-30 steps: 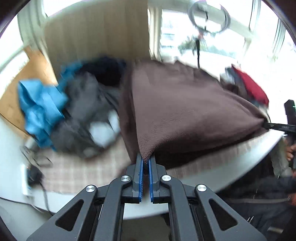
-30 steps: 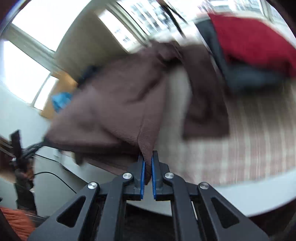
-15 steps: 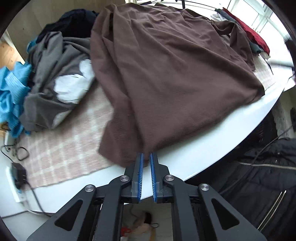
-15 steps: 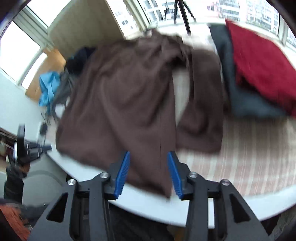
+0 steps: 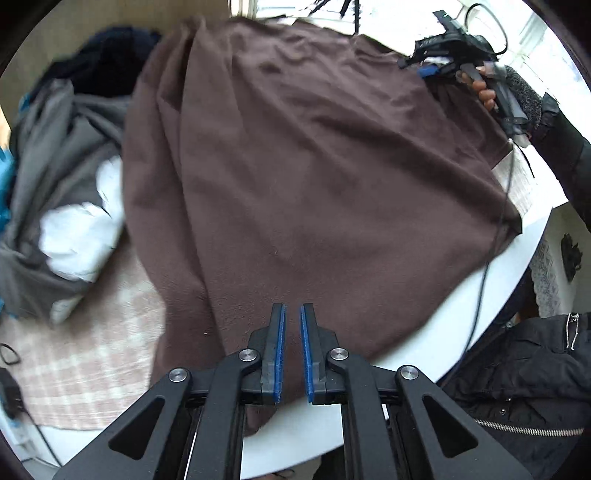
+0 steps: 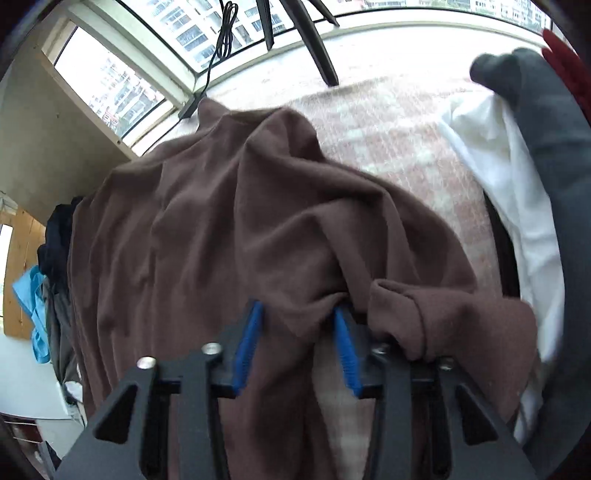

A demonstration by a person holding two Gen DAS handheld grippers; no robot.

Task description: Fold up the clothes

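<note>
A large brown fleece garment (image 5: 303, 166) lies spread over the checked cloth on the round table; it also fills the right wrist view (image 6: 229, 236). My left gripper (image 5: 290, 317) hovers over its near hem, jaws a narrow gap apart and empty. My right gripper (image 6: 297, 314) is open wide, low over the garment by the sleeve (image 6: 436, 314), with a fold of brown fabric rising between its fingers. In the left wrist view the right gripper (image 5: 439, 62) sits at the garment's far right side.
A heap of grey, white, blue and dark clothes (image 5: 66, 192) lies at the left. White and dark grey clothes (image 6: 517, 177) are piled at the right. The white table edge (image 5: 461, 306) curves near me. A cable (image 5: 484, 280) trails over it. Windows (image 6: 184, 33) stand behind.
Both grippers let go of the brown garment, which dropped flat onto the table. The right gripper then moved forward and down to the sleeve area; the left moved in over the hem.
</note>
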